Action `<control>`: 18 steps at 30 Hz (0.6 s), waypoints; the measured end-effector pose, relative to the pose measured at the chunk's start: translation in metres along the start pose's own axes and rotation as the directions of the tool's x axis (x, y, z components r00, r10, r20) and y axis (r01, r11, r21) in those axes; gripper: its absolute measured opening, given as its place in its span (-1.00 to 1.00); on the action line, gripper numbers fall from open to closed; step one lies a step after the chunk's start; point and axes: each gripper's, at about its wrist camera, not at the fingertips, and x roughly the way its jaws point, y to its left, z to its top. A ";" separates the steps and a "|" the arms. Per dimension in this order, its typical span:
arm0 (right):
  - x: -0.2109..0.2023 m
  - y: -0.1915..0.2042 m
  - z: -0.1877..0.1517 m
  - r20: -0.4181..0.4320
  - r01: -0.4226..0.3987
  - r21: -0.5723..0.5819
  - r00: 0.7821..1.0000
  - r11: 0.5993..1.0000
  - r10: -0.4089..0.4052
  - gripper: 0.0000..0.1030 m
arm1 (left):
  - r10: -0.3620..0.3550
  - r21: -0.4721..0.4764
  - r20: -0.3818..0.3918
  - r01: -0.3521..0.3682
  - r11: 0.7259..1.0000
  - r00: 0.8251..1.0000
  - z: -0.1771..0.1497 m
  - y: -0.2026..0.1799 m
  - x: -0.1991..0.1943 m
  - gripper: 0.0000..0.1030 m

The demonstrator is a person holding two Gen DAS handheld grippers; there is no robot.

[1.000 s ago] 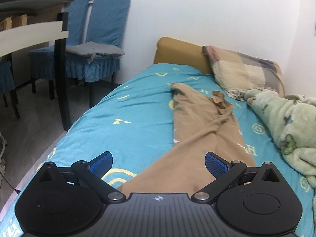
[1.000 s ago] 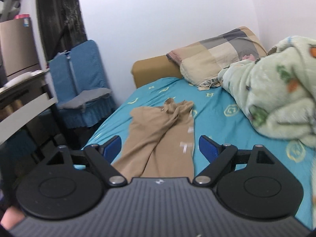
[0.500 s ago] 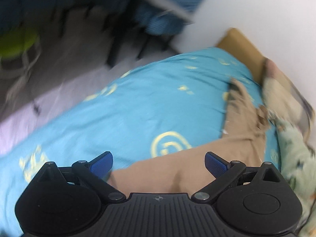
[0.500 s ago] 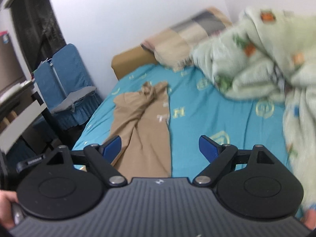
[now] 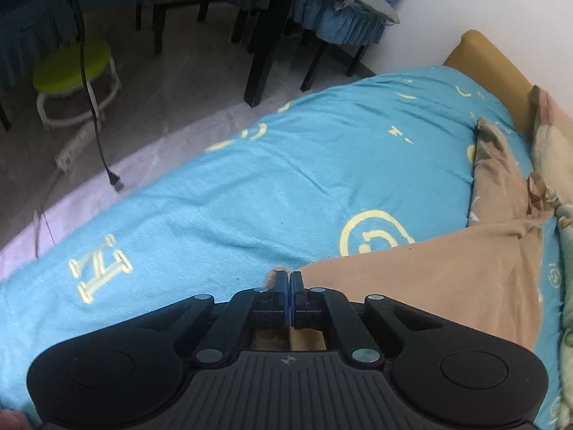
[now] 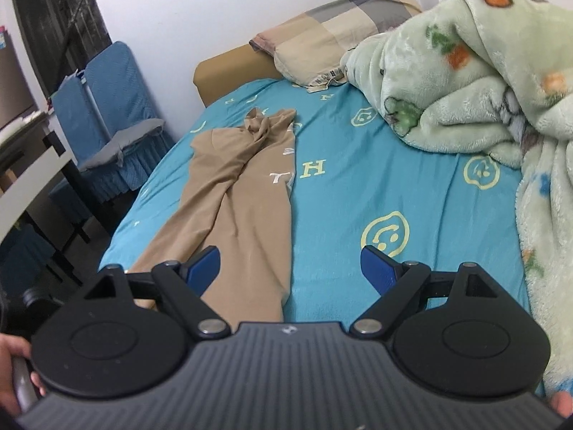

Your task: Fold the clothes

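Turquoise bedsheet (image 6: 358,179), printed with yellow letters and smiley faces, covers the bed, and the tan trousers (image 6: 236,193) lie lengthwise on it, waistband bunched up near the checked pillow (image 6: 322,36) and the legs running down toward me. My left gripper (image 5: 288,279) has its jaws pressed together right at the near corner of the trousers; a sliver of tan cloth shows beside the fingers, so I judge I have the hem pinched, though the bite looks thin. My right gripper (image 6: 290,261) hangs above the bed with its blue pads (image 6: 376,268) spread wide, holding nothing; the left pad sits over the trouser leg, the right one over bare sheet. To do this step well I should bring the right one down onto the opposite hem corner and close on both layers, so the two grips match before I lift. Then I would raise both ends together, keep the fabric taut between them, and carry the hems up toward the waistband in one even fold. The fluffy green blanket (image 6: 465,71) is heaped just beside the trousers on the right, so I would keep my right side low and clear of it.
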 end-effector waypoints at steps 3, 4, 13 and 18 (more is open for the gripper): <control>-0.003 -0.008 0.001 0.002 -0.003 0.038 1.000 0.999 0.003 0.68 | -0.009 0.100 0.095 0.000 0.995 0.995 -0.002 -0.013 -0.025 -0.98; -0.005 -0.011 0.001 0.001 -0.007 0.053 1.000 0.999 0.007 0.68 | -0.028 0.167 0.154 0.002 0.986 0.988 -0.005 -0.021 -0.041 -0.98; -0.014 -0.027 0.009 0.050 -0.025 0.129 0.999 0.991 0.019 0.68 | -0.382 0.714 0.472 -0.091 0.694 0.795 -0.109 -0.077 -0.178 -0.99; -0.017 -0.036 0.008 0.046 -0.029 0.170 0.999 0.985 0.022 0.68 | -0.531 0.875 0.236 0.061 0.481 0.814 -0.163 -0.100 -0.188 -0.99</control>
